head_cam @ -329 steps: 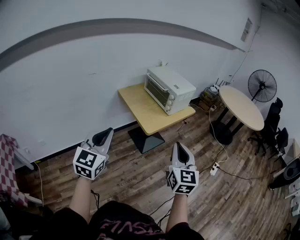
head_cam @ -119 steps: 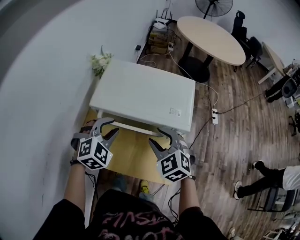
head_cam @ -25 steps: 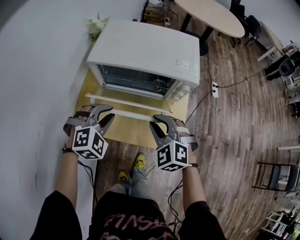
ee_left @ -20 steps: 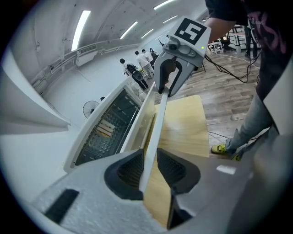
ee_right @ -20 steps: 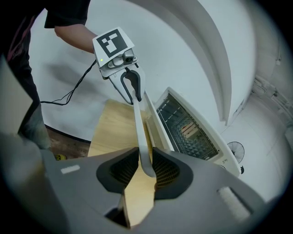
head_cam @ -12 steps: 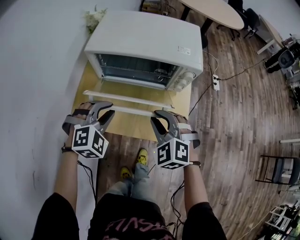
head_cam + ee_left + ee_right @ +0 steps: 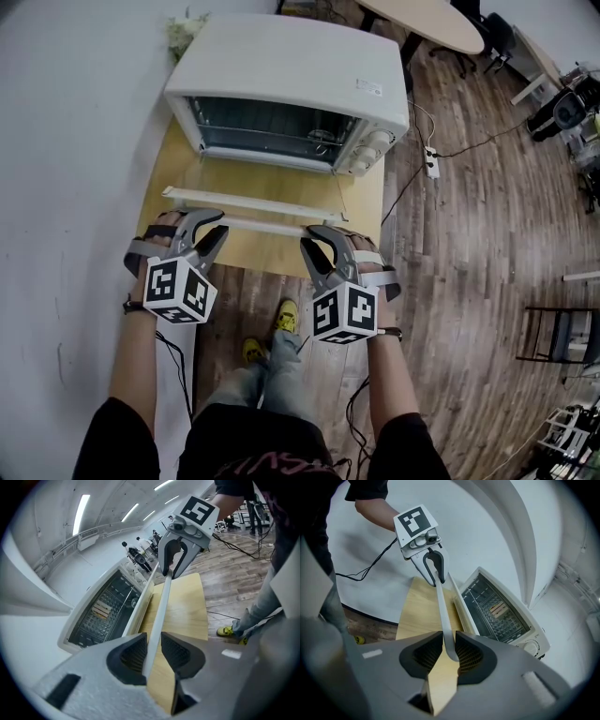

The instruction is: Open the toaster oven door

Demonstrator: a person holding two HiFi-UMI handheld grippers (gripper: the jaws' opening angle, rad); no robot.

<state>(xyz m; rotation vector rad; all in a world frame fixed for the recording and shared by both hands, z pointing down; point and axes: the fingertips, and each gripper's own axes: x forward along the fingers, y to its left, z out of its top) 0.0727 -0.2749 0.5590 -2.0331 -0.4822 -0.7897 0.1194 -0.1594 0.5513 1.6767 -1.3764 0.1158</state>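
Your left gripper (image 7: pixel 210 221) pinches the left end of the door handle (image 7: pixel 264 225). Your right gripper (image 7: pixel 317 236) pinches the right end, and its jaws have just been closing a little on it. The toaster oven (image 7: pixel 291 56) stands on the wooden table (image 7: pixel 272 255). Its door (image 7: pixel 246 200) is open and tilted far down toward you.

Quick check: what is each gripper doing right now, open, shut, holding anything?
Left gripper: closed on the door handle.
Right gripper: closed on the other end of the same door handle, its jaws having just closed a little further.
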